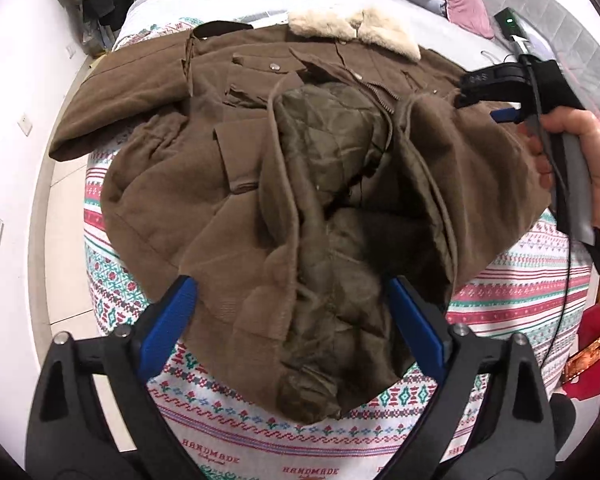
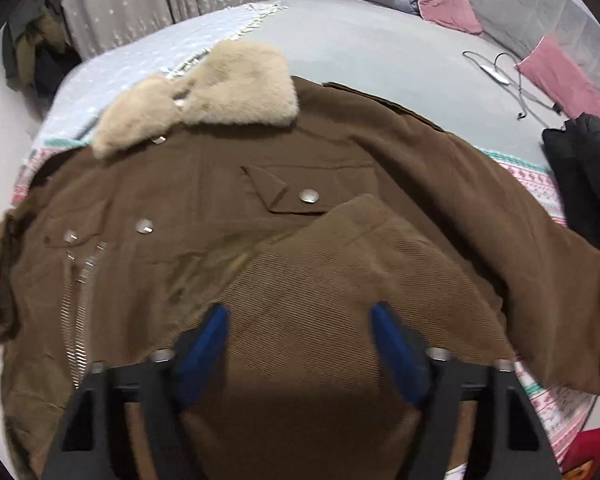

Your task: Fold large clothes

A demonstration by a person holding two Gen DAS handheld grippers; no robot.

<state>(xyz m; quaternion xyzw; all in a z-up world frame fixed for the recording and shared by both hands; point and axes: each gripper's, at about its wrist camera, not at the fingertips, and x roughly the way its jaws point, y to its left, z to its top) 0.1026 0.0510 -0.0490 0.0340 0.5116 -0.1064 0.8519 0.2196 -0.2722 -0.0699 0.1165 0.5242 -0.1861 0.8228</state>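
The brown coat (image 1: 172, 184) lies on the patterned bedspread (image 1: 520, 288), hem turned up toward its fur collar (image 2: 204, 96) (lining exposed). Both the left gripper (image 1: 292, 312) and right gripper (image 2: 300, 332) stand released, jaws spread over the coat. Folding appears barely begun: sleeves remain spread.

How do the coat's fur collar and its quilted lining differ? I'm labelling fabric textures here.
The fluffy cream fur collar is pale and shaggy; the olive quilted lining is dark, smooth and diamond-stitched. The collar lies at the far end, the lining shows mid-coat where the front falls open. Both belong to the brown padded coat.
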